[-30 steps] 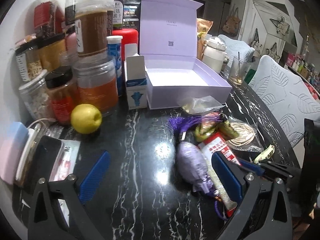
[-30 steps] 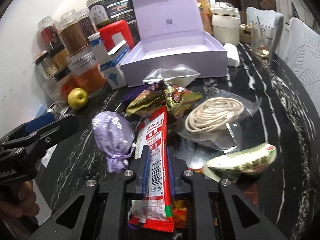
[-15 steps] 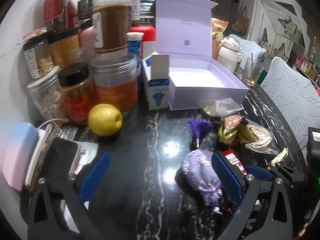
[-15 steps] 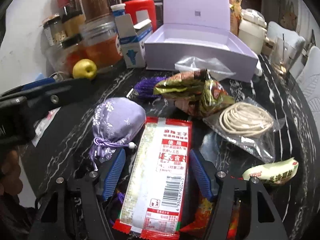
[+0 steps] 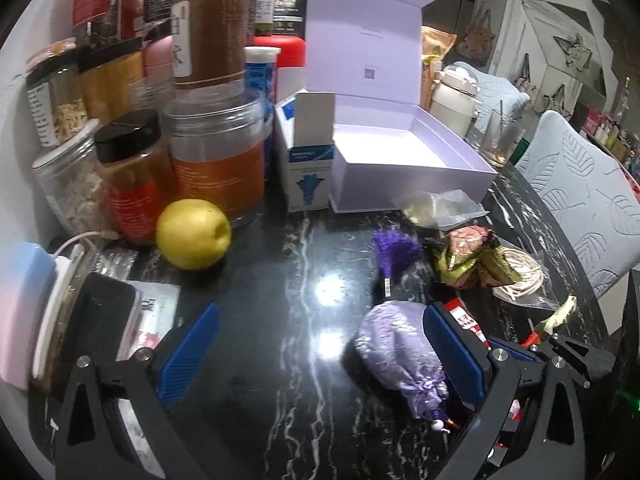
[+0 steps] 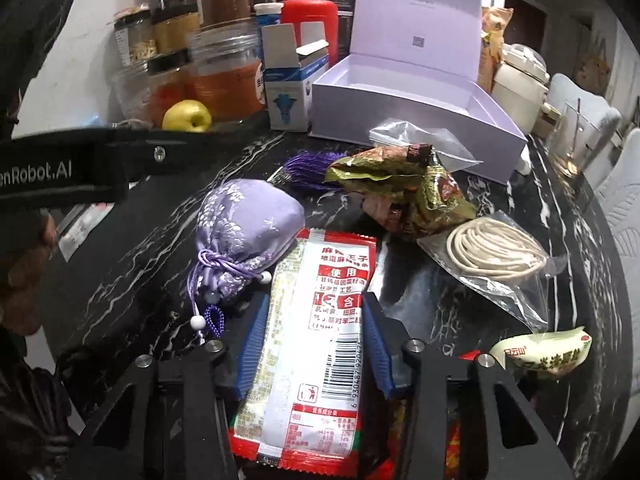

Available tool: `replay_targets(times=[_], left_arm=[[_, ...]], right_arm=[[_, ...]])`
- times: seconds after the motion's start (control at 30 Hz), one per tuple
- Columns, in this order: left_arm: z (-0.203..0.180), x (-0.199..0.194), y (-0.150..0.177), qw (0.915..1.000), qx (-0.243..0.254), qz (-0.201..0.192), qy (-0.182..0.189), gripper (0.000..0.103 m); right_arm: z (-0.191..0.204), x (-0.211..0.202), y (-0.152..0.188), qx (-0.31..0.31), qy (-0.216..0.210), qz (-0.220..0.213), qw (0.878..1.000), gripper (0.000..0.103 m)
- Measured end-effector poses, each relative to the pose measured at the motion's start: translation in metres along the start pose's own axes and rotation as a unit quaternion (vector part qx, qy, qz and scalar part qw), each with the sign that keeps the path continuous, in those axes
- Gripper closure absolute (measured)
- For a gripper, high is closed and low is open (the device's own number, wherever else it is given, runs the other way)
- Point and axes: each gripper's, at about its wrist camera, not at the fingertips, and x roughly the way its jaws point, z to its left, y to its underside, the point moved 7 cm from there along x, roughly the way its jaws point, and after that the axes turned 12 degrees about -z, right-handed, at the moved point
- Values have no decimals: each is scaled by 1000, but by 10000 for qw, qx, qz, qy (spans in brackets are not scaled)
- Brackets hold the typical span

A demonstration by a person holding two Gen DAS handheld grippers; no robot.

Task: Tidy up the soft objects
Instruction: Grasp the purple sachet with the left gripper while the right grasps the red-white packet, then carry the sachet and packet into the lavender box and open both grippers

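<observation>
The left claw (image 5: pixel 320 344) is open, fingers spread wide, above the black marbled desk (image 5: pixel 280 280). Its right blue pad (image 5: pixel 452 348) sits just beside the lavender drawstring pouch (image 5: pixel 400 356); whether it touches cannot be told. Nothing lies between the fingers.

The right claw (image 6: pixel 312 344) is partly open. Its two blue pads (image 6: pixel 252 344) flank the red-edged snack packet (image 6: pixel 316 340), which lies flat between them. The pads stand close to the packet's edges; whether they press it cannot be told.

Item positions, right wrist view:
- The pouch rests on the desk to the left of the packet, touching its upper left corner, cord and beads trailing toward the claw.
- A purple tassel (image 6: pixel 308 168) lies beyond the pouch.
- A crumpled green-gold wrapper (image 6: pixel 404 188) lies beside the tassel, to its right.
- A clear bag holding coiled cream cord (image 6: pixel 496 252) lies to the right of the wrapper.
- A white-and-green sachet (image 6: pixel 544 352) lies near the right edge.

The open lilac box (image 6: pixel 420 116) stands at the rear, lid upright, with a clear plastic bag (image 6: pixel 420 140) in front of it. A small blue-and-white carton (image 6: pixel 288 88) stands just left of the box. Jars (image 5: pixel 216 152) crowd the rear left, with a yellow apple (image 5: pixel 194 234) in front of them.
</observation>
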Motion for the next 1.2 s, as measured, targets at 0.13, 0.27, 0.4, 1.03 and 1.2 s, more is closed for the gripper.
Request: replay_targets(times=[0.13,0.27,0.4,1.03,1.2], left_arm=[[-11,1,0,9995,-44,-5,313,0],[-23,6,2,9991,52,91,411,0],[-32,14,8,9985,116,254,472,0],[-48,32,38,9977,454,502,80,47],[-46,25,34,9982,388,427,134,52]], right_arm=[[-16,-4,-3,414,49,-115,9991,60],[-27,-16,-11,709,-37,-269,9971,60],[-37,-27,-19,874,-68,-452,9951,60],[-61,-45,-16,1234,-79,-623,9904,60],[-61,-48,-15,1256,-84,-649,9899,60]])
